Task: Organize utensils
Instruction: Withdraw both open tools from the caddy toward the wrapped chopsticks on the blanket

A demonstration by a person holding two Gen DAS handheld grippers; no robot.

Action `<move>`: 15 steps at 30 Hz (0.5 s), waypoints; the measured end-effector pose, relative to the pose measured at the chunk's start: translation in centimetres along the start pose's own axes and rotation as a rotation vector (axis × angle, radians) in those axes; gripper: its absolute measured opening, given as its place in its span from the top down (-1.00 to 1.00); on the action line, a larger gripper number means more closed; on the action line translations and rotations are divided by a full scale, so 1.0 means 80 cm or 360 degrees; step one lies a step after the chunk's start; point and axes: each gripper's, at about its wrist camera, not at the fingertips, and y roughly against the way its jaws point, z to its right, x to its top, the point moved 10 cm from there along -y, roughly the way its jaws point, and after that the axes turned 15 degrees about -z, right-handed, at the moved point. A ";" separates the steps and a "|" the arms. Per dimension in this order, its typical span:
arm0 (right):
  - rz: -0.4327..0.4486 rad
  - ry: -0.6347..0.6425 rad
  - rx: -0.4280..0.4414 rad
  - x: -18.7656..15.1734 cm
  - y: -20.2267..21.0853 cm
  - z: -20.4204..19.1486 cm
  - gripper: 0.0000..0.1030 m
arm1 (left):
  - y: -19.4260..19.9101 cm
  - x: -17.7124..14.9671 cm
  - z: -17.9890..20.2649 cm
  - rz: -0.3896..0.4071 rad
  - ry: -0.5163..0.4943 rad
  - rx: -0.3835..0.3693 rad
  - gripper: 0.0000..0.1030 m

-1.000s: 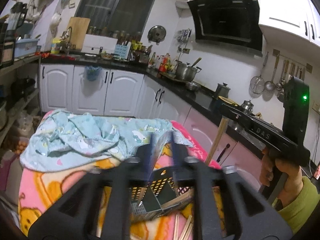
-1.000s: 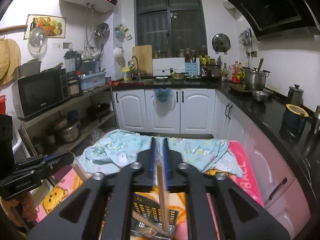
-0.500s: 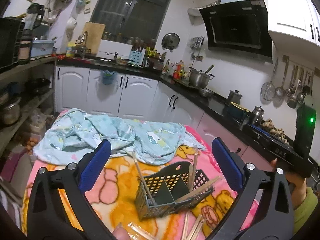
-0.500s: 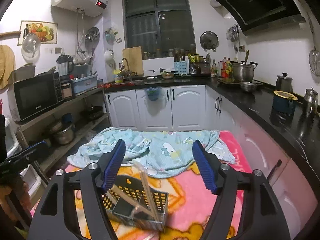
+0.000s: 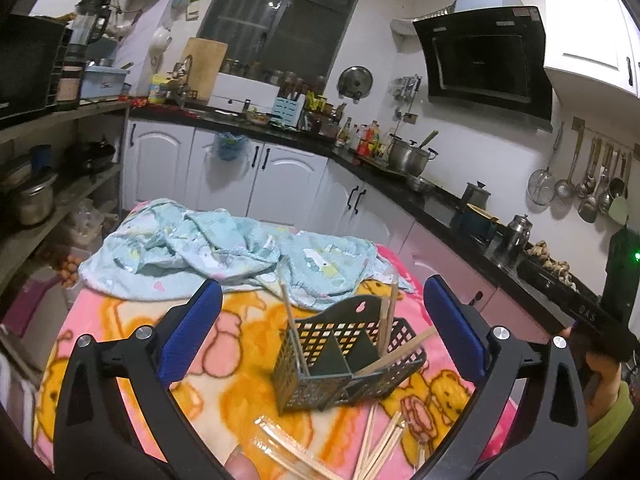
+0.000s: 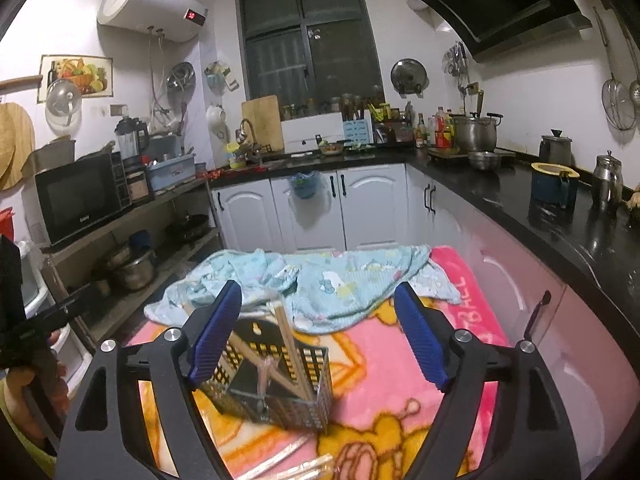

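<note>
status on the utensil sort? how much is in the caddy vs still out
Partly done. A few chopsticks already stand in the caddy. Nothing is in hand: the left gripper and right gripper are both open and empty. Left to do: the loose chopsticks lying on the blanket in front of it.

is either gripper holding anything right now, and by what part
Nothing is held. The left gripper and right gripper are both open; the chopsticks stand loose in the basket.

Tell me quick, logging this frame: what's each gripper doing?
Left gripper: open, holding nothing.
Right gripper: open, holding nothing.
</note>
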 end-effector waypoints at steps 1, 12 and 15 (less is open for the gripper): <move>-0.0013 -0.0001 -0.0002 -0.006 0.001 0.000 -0.49 | 0.001 -0.004 -0.002 -0.0009 0.0015 -0.0010 -0.79; -0.0095 0.0030 0.0017 -0.045 0.003 -0.012 -0.54 | 0.007 -0.038 -0.012 -0.0057 0.0063 -0.0001 -0.79; -0.0137 0.0044 0.0011 -0.059 -0.002 -0.016 -0.55 | 0.006 -0.048 -0.014 -0.0074 0.0066 0.0009 -0.79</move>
